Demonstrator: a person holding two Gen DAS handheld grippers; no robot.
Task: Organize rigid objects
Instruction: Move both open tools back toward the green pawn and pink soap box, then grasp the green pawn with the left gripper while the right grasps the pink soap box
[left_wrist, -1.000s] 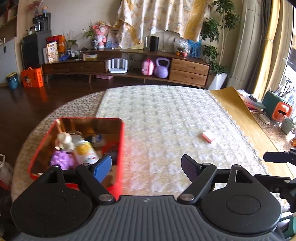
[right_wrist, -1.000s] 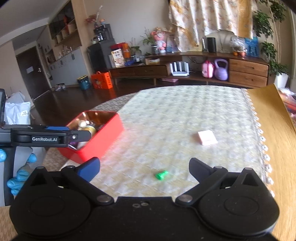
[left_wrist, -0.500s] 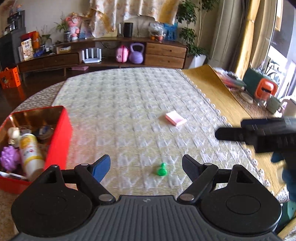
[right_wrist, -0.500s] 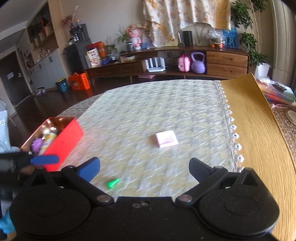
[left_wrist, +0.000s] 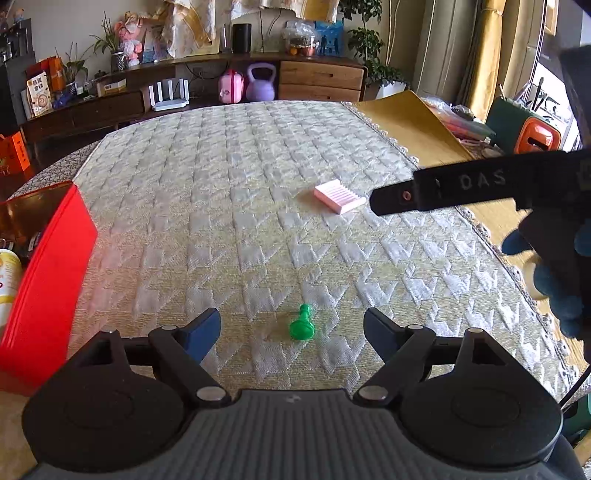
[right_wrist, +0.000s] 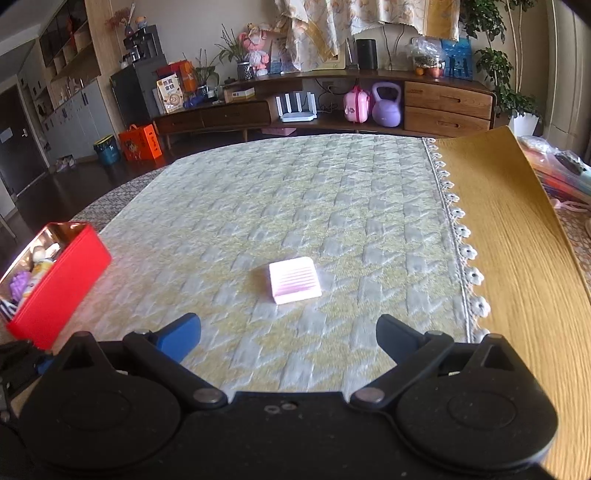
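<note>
Left gripper (left_wrist: 291, 325) jaws spread, green pawn (left_wrist: 302, 328) lying between; lower, pinch its base. Right gripper (right_wrist: 288, 338) jaws spread, empty; line up squarely on pink block (right_wrist: 294, 280).

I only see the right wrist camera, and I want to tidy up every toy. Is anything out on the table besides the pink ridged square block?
Observer: Yes. A small green plastic pawn-shaped piece lies on its side on the quilted tablecloth.
Operator: Where is it?
Observer: Just ahead of the left gripper, between its open fingers, which are not touching it.
Operator: Is my gripper close to the pink one?
Observer: In the left wrist view, one black finger of your right gripper ends just right of the pink ridged square block, with a small gap showing.
</note>
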